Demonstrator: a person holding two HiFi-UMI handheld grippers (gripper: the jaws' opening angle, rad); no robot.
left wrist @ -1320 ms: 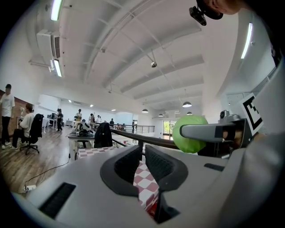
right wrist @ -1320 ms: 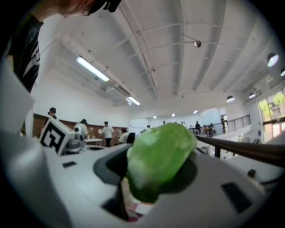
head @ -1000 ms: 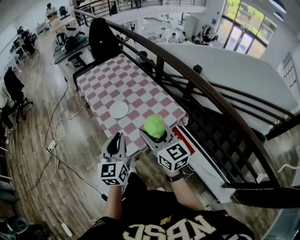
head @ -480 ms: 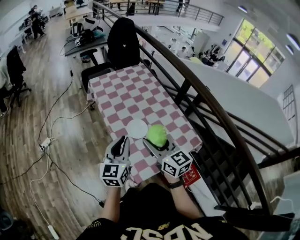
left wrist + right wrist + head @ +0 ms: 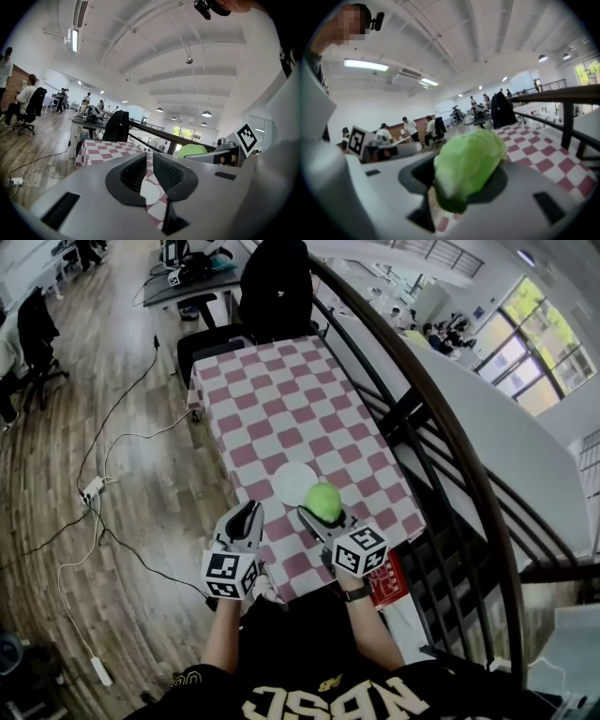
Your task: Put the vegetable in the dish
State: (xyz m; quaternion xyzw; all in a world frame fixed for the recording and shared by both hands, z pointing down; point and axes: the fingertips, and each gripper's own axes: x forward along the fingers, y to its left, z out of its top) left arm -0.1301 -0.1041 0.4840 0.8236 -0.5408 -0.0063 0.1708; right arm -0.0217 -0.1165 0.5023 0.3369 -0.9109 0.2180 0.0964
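My right gripper (image 5: 322,509) is shut on a pale green leafy vegetable (image 5: 323,501), a small cabbage that fills the space between its jaws (image 5: 468,164). It hangs over the near end of the pink-and-white checked table (image 5: 272,399), just right of a white round dish (image 5: 293,482). To the left of the dish, my left gripper (image 5: 247,518) has its jaws nearly together with nothing between them (image 5: 146,174). Past those jaws the dish (image 5: 150,193) shows low down, and the vegetable (image 5: 191,150) with the right gripper lies off to the right.
A dark curved railing (image 5: 412,390) runs along the table's right side. A black chair (image 5: 272,282) stands at the table's far end. Cables and a power strip (image 5: 94,488) lie on the wooden floor to the left. A red-and-white sign (image 5: 387,579) sits by the table's near right corner.
Both grippers have come forward and down toward the table. The vegetable went from over the table's near edge to beside the white dish. The jaws hold as before.
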